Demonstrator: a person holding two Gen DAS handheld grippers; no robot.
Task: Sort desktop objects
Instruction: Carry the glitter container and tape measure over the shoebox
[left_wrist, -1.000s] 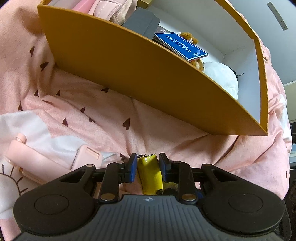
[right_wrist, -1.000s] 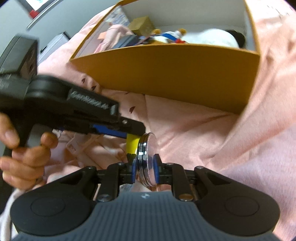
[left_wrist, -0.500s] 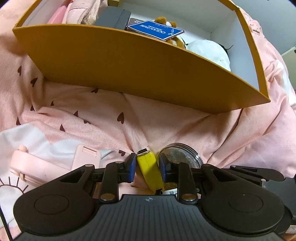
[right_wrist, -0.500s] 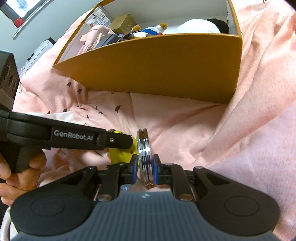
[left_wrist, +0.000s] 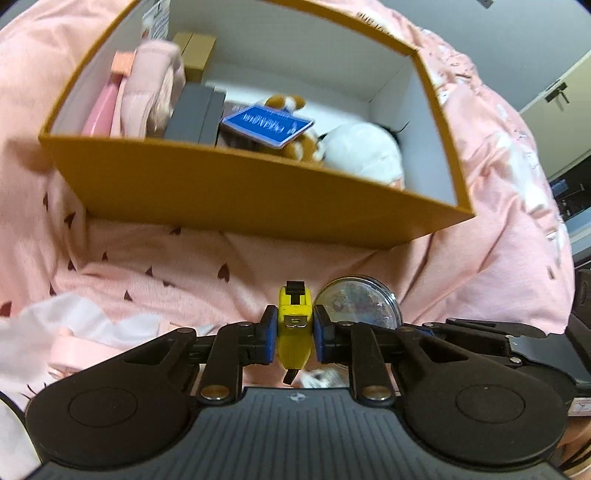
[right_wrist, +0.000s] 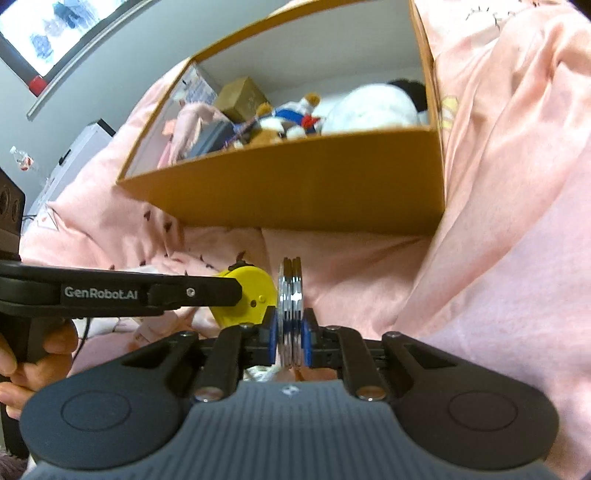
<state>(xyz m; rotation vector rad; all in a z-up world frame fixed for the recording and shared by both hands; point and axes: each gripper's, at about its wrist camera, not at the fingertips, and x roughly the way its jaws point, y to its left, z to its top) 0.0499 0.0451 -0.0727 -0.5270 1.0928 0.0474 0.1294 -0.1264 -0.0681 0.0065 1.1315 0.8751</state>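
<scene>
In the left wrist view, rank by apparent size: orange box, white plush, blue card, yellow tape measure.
1. Orange box, by far the largest.
2. White plush.
3. Blue card and yellow tape measure look about alike; the tape measure is much nearer the camera, so no ranking.

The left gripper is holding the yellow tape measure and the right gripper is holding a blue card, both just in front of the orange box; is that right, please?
Not quite: the right gripper grips a round silver-rimmed case, as the right wrist view shows; the blue card lies in the orange box. The left gripper does hold the yellow tape measure.
</scene>
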